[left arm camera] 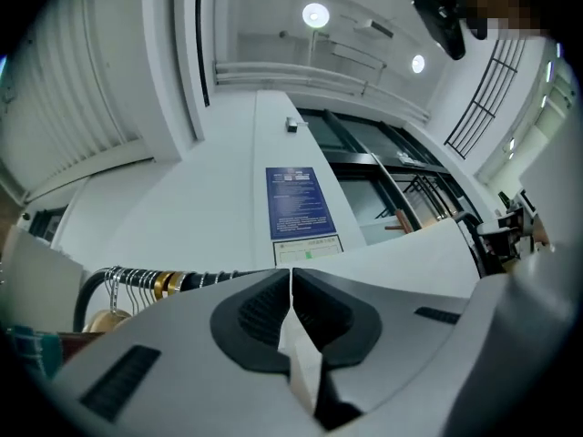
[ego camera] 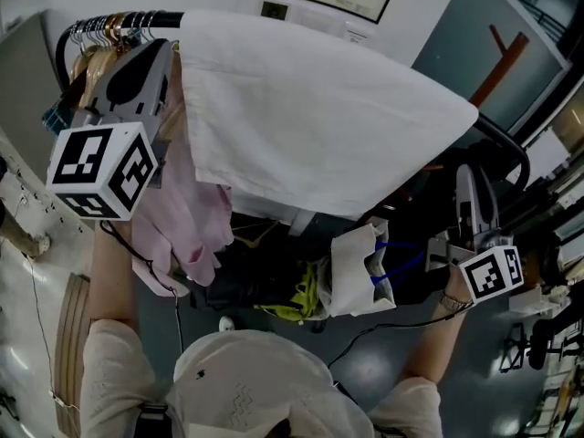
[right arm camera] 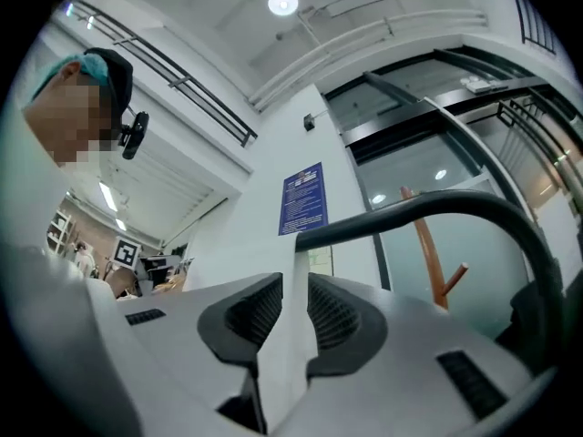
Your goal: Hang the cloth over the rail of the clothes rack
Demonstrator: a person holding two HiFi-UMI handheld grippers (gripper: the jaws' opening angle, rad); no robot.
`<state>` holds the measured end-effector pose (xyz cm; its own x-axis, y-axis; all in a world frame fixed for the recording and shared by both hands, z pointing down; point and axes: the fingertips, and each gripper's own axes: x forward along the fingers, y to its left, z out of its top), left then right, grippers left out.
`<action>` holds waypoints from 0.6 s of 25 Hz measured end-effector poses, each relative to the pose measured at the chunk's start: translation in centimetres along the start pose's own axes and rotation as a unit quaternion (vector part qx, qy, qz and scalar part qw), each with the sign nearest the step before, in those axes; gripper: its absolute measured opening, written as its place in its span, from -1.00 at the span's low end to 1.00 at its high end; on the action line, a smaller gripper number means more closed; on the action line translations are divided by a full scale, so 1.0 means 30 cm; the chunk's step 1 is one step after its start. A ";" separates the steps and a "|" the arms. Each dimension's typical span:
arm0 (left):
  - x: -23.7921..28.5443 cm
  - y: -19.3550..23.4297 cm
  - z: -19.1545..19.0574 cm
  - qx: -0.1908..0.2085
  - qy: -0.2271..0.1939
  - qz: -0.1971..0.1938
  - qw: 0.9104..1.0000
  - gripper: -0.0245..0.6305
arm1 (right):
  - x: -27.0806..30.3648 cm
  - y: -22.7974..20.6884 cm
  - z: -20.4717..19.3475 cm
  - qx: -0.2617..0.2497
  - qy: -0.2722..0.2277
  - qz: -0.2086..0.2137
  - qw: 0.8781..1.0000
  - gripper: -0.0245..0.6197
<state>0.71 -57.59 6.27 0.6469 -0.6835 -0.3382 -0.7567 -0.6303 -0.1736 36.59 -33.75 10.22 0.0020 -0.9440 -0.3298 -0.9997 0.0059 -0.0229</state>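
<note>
A large white cloth (ego camera: 301,117) lies draped over the black rail (ego camera: 137,18) of the clothes rack and spreads down to the right. My left gripper (ego camera: 169,57) is up at the rail's left end, shut on an edge of the cloth (left arm camera: 301,353), which shows as a thin white fold between its jaws (left arm camera: 291,285). My right gripper (ego camera: 474,176) is lower, under the rail's right bend (ego camera: 511,149). Its jaws (right arm camera: 293,285) stand apart, and a band of the cloth (right arm camera: 287,335) hangs down between them from the rail (right arm camera: 437,209).
Several hangers (ego camera: 96,35) crowd the rail's left end beside my left gripper. A pink garment (ego camera: 196,217) hangs under the cloth. A white bag (ego camera: 360,272) and dark clutter sit below the rack. A red-brown coat stand (ego camera: 497,62) stands behind the rail on the right.
</note>
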 end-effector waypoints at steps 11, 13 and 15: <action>-0.218 -0.396 -0.210 -0.140 -0.084 -0.190 0.968 -0.89 | -0.110 0.245 -0.276 -0.016 0.011 0.060 0.998 -0.87; -0.259 -0.466 -0.303 -0.147 -0.068 -0.201 0.966 -0.89 | -0.109 0.309 -0.375 -0.030 0.024 0.065 0.997 -0.87; -0.293 -0.527 -0.394 -0.138 -0.054 -0.199 0.969 -0.89 | -0.102 0.365 -0.507 -0.052 0.060 0.065 0.995 -0.87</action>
<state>8.09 -45.97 22.92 0.8572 -0.3332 -0.3927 -0.3860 -0.9204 -0.0617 25.27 -35.82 25.33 -0.1249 -0.9702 -0.2074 -0.9882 0.1030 0.1131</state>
